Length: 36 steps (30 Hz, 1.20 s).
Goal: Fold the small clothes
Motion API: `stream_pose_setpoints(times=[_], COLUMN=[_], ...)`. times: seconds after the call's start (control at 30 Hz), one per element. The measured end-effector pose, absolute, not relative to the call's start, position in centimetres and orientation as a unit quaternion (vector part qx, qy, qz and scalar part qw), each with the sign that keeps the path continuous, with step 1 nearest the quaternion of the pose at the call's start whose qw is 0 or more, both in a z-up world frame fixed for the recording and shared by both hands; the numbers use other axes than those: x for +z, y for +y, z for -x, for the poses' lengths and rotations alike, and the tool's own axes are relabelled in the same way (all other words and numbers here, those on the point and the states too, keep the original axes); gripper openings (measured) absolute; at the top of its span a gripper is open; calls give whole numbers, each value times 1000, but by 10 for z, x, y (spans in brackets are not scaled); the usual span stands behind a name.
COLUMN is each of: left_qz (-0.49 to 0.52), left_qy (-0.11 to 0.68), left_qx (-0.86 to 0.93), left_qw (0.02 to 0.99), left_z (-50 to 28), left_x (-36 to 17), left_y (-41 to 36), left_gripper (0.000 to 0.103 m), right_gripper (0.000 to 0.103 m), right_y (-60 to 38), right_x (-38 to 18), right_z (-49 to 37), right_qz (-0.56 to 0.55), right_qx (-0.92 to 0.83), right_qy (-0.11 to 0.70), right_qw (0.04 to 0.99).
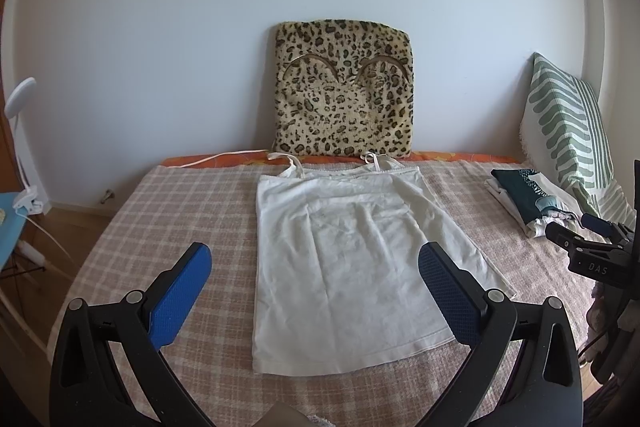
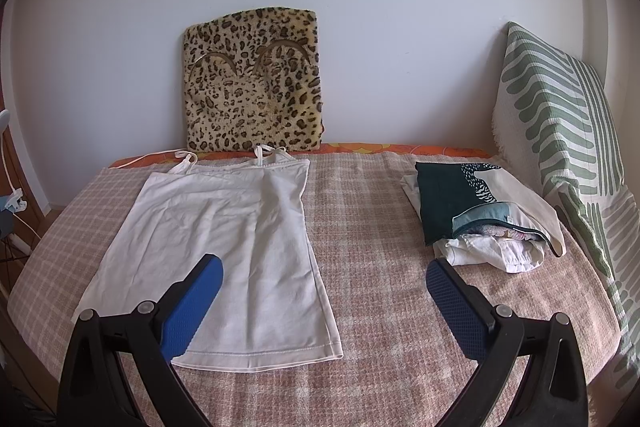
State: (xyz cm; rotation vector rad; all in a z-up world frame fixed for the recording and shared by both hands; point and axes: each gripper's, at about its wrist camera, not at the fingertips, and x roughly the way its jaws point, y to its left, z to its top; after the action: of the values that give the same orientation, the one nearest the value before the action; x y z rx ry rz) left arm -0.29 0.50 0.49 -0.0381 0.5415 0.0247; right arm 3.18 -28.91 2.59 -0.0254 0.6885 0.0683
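A white strappy top [image 1: 344, 259] lies spread flat on the checked bed cover [image 1: 168, 211], straps toward the wall, hem toward me. It also shows in the right wrist view [image 2: 224, 247], left of centre. My left gripper [image 1: 316, 259] is open and empty, hovering above the top's lower half. My right gripper [image 2: 324, 275] is open and empty, above the cover [image 2: 380, 227] by the top's right edge. It also shows at the right edge of the left wrist view [image 1: 576, 227].
A leopard-print cushion [image 2: 252, 83] leans on the wall behind the top. A small pile of clothes [image 2: 480, 211] lies on the right. A green-striped pillow [image 2: 560, 115] stands at the right edge. A white clip lamp [image 1: 20, 147] and floor are left of the bed.
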Motion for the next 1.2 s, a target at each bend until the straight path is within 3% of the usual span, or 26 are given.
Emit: stream_pose_setpoints(times=[0.87, 1.2], left_qz=[28, 89], left_qy=[282, 356], left_qx=[17, -9], left_qw=[959, 930], left_z=[-1, -18], left_x=[-4, -43], left_y=[17, 52], left_gripper=[103, 103], right_gripper=[103, 103], right_y=[-286, -260], right_x=[23, 25], right_z=[-34, -44], right_qz=[12, 14], right_qx=[37, 64], right_qy=[339, 341], right_qw=[940, 938])
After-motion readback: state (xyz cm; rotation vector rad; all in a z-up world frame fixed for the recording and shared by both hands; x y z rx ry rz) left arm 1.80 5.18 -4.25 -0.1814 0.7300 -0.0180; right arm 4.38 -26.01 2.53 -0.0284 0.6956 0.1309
